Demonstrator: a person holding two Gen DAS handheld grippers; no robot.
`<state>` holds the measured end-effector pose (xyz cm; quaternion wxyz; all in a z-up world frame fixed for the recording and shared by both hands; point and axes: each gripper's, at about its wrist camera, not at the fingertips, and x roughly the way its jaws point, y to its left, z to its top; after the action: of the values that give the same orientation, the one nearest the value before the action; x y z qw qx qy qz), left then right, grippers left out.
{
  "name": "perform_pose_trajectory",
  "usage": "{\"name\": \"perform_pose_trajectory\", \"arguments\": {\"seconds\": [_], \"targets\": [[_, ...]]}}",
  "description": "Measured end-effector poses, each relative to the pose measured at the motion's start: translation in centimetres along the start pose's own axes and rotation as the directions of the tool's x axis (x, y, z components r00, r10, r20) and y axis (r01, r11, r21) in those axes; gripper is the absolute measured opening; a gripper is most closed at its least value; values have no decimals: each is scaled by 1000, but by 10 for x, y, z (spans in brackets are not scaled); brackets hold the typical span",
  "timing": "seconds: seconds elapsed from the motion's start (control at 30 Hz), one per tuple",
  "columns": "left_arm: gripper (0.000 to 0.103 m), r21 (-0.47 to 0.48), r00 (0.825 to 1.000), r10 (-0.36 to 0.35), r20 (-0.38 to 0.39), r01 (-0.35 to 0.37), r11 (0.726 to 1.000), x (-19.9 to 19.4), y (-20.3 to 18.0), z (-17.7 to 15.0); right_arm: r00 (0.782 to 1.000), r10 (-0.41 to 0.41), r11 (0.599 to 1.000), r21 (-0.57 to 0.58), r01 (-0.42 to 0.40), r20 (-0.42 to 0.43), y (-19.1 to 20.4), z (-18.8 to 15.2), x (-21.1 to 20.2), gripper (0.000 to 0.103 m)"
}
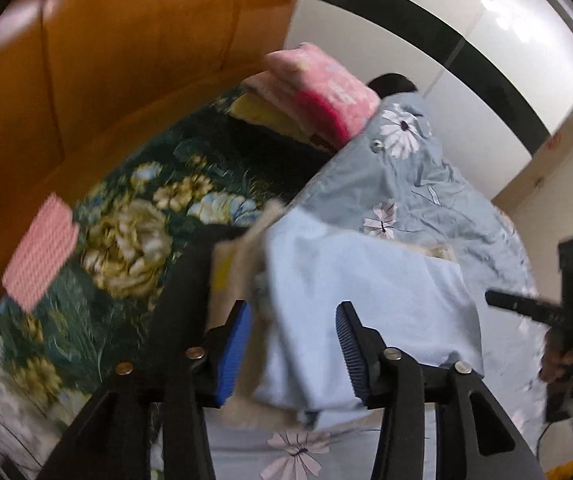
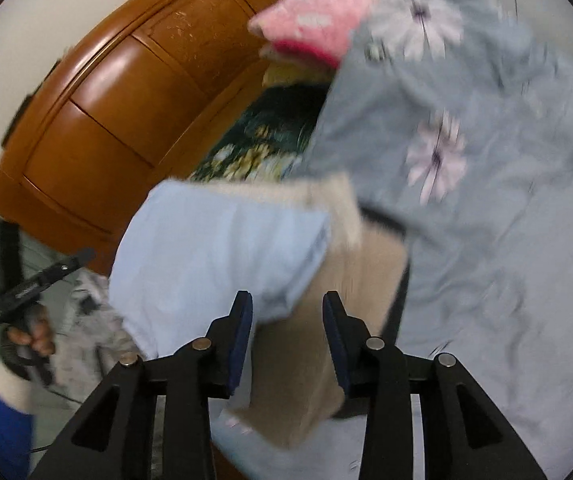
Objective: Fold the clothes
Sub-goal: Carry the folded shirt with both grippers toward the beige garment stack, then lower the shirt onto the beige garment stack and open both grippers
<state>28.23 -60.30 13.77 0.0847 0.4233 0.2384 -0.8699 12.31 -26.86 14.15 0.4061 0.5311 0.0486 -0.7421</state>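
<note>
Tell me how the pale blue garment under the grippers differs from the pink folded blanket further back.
The pale blue garment is plain, smooth and thin; the pink blanket is fluffy, with pale patches and a darker pink edge. The garment lies low on the flowered blue-grey sheet, over a beige fuzzy layer; the blanket tops a stack by the wooden headboard. The garment lies close below the camera, the blanket far back. Both are on the bed.

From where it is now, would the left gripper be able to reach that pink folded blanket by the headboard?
Probably yes. The left gripper stands open over the light blue garment, and nothing blocks the bed between it and the pink blanket; it would need a long reach forward.
</note>
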Motion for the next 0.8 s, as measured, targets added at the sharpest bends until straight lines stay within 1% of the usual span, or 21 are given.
{"name": "perform_pose_trajectory", "arguments": {"seconds": [0.1,0.17,0.27,0.33,0.4,0.5,0.63,0.8], "targets": [[54,62,1000,22,11,-23,998,12,-28,4,1000,-9,997,-75,10,17,31,9,10,39],[55,91,999,39,8,-39,995,22,-42,2,1000,6,993,-119,-5,4,48,7,24,39],[55,119,997,71,-3,-70,990,32,-47,-13,1000,6,984,-180,-10,-23,57,-6,37,39],[55,114,997,78,-10,-77,990,35,-44,-27,999,-27,978,-209,23,-16,54,-19,36,39],[55,95,997,72,-19,-69,993,39,-35,-39,1000,-13,980,-201,11,-9,45,-33,32,39],[55,57,998,54,-37,-51,997,47,-26,-49,999,24,986,-165,-27,-25,35,-39,36,39],[56,49,998,43,-39,-41,998,55,-24,-53,1000,8,989,-149,-13,-29,38,-45,46,39],[56,37,998,43,-50,-41,998,60,-23,-55,999,-11,988,-151,6,-36,40,-44,53,39]]}}
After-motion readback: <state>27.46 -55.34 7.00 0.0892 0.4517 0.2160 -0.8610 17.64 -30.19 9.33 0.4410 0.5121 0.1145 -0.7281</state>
